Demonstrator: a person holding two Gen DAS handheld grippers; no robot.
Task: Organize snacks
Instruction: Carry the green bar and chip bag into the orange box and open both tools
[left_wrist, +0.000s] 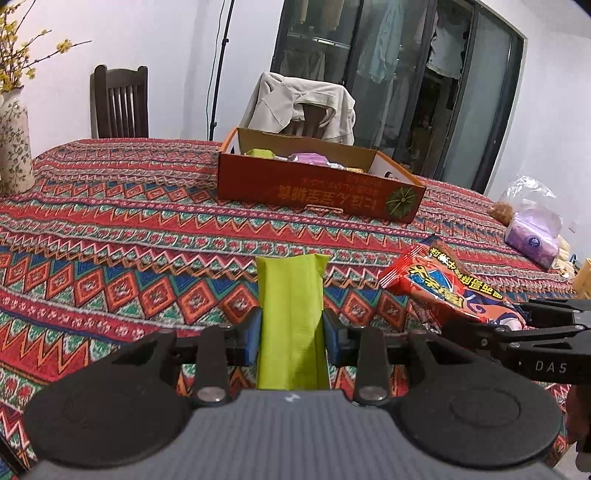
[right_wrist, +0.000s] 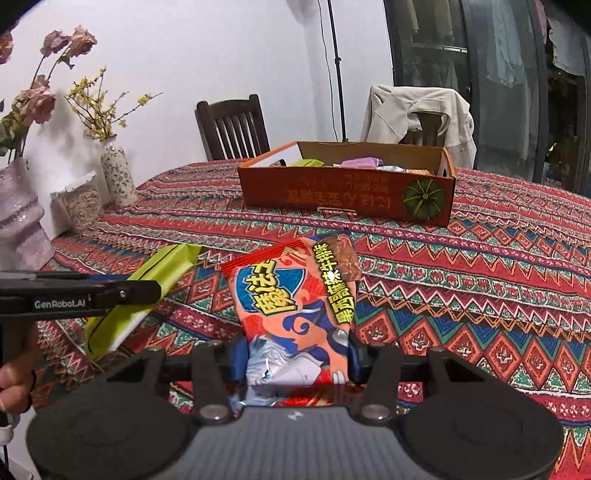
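My left gripper (left_wrist: 291, 334) is shut on a lime-green snack packet (left_wrist: 290, 295) and holds it above the patterned tablecloth; the packet also shows at the left of the right wrist view (right_wrist: 155, 280). My right gripper (right_wrist: 295, 356) is shut on a red-orange snack bag (right_wrist: 295, 291), seen from the left wrist view at the right (left_wrist: 443, 284). The orange cardboard box (left_wrist: 317, 188) stands farther back on the table with several snacks inside; it also shows in the right wrist view (right_wrist: 343, 192).
A floral vase (left_wrist: 13, 147) stands at the far left; more vases (right_wrist: 114, 173) and a jar (right_wrist: 79, 203) line the left edge. A purple tissue pack (left_wrist: 532, 236) and bags lie at the right. Chairs (left_wrist: 120, 101) stand behind the table.
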